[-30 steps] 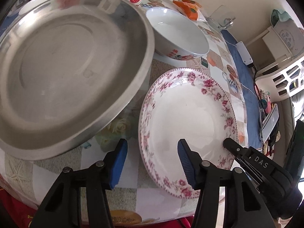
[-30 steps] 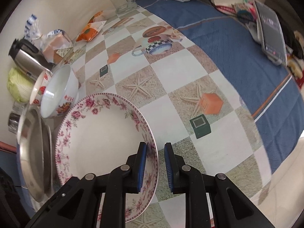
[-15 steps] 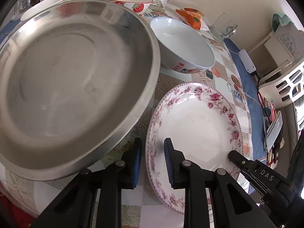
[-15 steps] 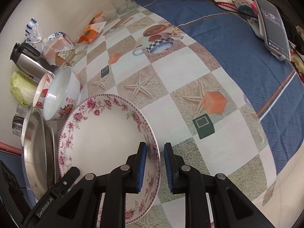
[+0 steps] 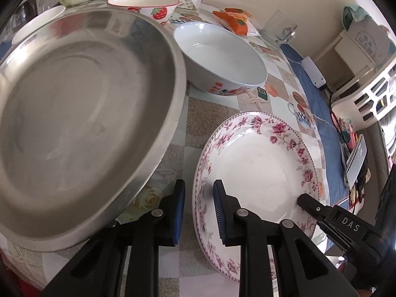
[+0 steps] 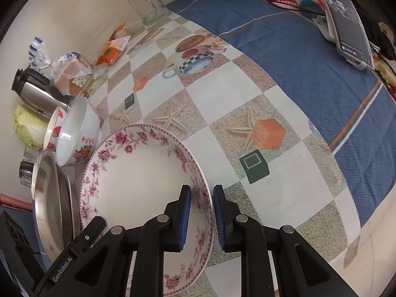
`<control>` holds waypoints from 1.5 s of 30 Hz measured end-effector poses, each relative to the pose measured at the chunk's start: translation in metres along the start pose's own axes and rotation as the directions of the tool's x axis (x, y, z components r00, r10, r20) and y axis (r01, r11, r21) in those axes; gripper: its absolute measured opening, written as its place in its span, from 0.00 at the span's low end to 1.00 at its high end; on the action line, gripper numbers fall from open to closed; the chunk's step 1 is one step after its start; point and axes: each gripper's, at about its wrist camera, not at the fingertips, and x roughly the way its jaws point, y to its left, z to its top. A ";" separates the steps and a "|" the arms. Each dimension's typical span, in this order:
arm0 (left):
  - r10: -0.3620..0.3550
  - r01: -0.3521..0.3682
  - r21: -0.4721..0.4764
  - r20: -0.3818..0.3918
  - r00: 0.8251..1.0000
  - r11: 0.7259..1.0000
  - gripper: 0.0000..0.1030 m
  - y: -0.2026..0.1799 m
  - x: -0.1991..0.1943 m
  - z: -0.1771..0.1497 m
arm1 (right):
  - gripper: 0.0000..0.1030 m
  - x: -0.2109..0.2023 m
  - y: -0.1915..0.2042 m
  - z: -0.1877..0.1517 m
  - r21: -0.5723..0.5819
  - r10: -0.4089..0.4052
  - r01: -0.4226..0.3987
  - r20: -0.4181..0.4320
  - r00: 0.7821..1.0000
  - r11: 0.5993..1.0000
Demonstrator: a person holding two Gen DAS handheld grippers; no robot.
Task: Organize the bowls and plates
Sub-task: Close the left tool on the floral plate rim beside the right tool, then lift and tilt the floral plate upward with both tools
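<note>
"DAS" in white on the black right gripper [image 5: 350,227] body, lower right of the left wrist view. "GenRobot.AI" in white on the black left gripper [image 6: 65,264] body, lower left of the right wrist view. Red characters on the white bowl [image 5: 222,49] side, too small to read.

Checkered table [image 6: 217,104] under dishes [image 5: 222,57]

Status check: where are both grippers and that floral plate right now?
Left gripper and right gripper each shut on opposite rim edges of the pink floral-rimmed white plate. Large stainless steel pan close alongside; white ceramic bowl beyond.
</note>
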 end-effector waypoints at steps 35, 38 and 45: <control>-0.078 0.074 0.097 0.041 0.996 0.993 0.19 -0.019 -0.023 0.006 | 0.12 -0.039 0.004 0.005 -0.030 0.005 -0.001 0.124 0.992 1.000; -0.080 0.075 0.097 0.046 0.996 0.992 0.19 -0.020 -0.026 0.007 | 0.12 -0.043 0.005 0.004 -0.035 0.006 -0.002 0.129 0.992 0.999; -0.092 0.075 0.149 0.110 0.990 0.986 0.19 -0.027 -0.049 0.009 | 0.12 -0.059 0.009 0.002 -0.044 0.026 -0.019 0.175 0.984 0.999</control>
